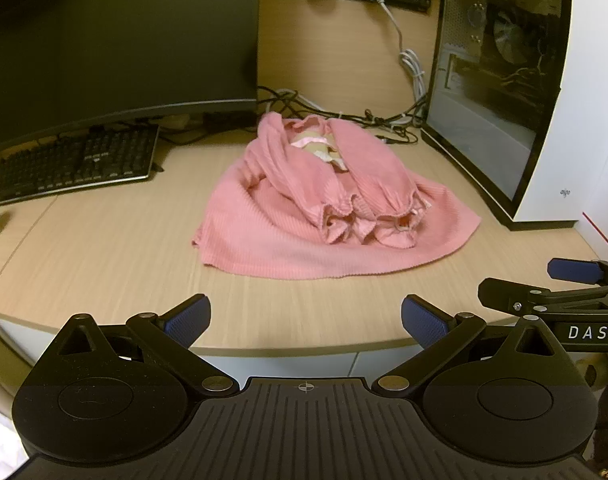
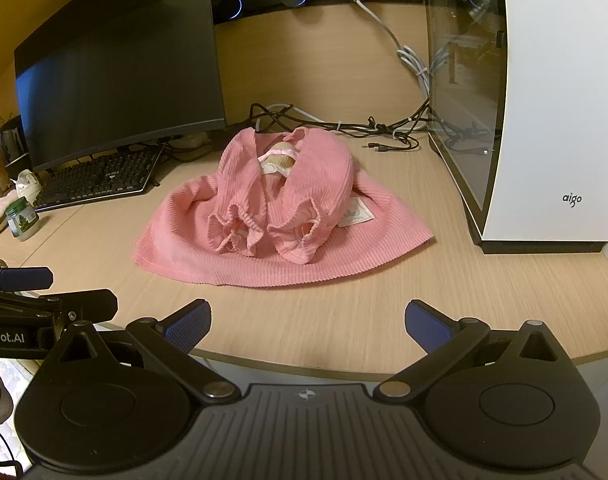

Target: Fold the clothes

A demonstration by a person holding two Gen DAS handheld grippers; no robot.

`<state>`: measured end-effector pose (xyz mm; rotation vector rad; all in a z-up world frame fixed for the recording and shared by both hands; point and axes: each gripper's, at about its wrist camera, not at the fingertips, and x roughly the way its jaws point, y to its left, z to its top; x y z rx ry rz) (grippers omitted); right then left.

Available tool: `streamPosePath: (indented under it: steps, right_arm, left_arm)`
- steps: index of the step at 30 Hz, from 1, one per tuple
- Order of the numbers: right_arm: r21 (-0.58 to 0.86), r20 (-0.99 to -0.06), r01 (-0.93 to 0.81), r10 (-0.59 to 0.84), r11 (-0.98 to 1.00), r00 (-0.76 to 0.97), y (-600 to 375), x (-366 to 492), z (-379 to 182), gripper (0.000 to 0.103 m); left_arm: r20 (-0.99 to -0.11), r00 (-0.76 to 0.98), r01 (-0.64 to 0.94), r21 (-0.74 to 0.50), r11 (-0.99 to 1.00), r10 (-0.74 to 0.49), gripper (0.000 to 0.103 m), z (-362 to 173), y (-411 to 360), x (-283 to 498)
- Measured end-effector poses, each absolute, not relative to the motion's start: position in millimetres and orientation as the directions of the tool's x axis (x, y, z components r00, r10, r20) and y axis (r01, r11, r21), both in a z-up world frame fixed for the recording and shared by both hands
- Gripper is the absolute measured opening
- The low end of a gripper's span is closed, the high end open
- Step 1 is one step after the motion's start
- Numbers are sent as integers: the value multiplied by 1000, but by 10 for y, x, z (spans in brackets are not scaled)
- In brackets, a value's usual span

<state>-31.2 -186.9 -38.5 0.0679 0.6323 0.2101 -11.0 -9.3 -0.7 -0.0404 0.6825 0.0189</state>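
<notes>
I find the pink dress (image 1: 332, 204) lying on the surface (image 1: 103, 264), straight ahead of both grippers and well apart from them. Neither touches it. Both sleeves (image 2: 263, 208) are already crossed in over the body, cuffs toward me, neckline toward the back wall. The skirt hem (image 2: 287, 276) is the nearest edge and runs left to right across my view. The dress's long axis, neck to hem, therefore points almost directly at me.

Left gripper (image 1: 306, 322): jaws spread wide, nothing between the pads. It sits at the near edge of the surface. The dress lies ahead and slightly to its right.

Right gripper (image 2: 308, 326): likewise wide open and empty, at the near edge. The dress lies ahead and slightly to its left.

The two grippers stand side by side, each visible at the margin of the other's view. In my judgement they are about equally far from the hem, the left nearer the left hem corner (image 1: 199, 244) and the right nearer the right corner (image 2: 426, 240).

I judge the next fold to run along the long axis, hem carried up toward the neck, each gripper taking its own corner. A white label (image 2: 358, 210) shows beside the right sleeve.

Monitor (image 1: 115, 40) and keyboard (image 1: 75, 160) stand left, computer case (image 2: 544, 92) right, cables (image 2: 344, 124) behind the neckline.
</notes>
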Motion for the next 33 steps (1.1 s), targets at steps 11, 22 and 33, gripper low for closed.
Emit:
streamPosePath:
  steps: [11,22,33]
  right_arm:
    - [138,-586,-142,197,980,786,-1905,-223,-375,103]
    - [228,-642,-57,194,972,742,-1719,291,-508,103]
    - [203,-729,111,74,973,681,-1477,873,-401,103]
  left_arm:
    - [-643,766,-31,-47,998,-6,103,-28,-48,-30]
    - [-690,722,19,-51,999,-49,103,-61,279,303]
    - [-688,636,192,-298,935,-350,103,-70,805,1293]
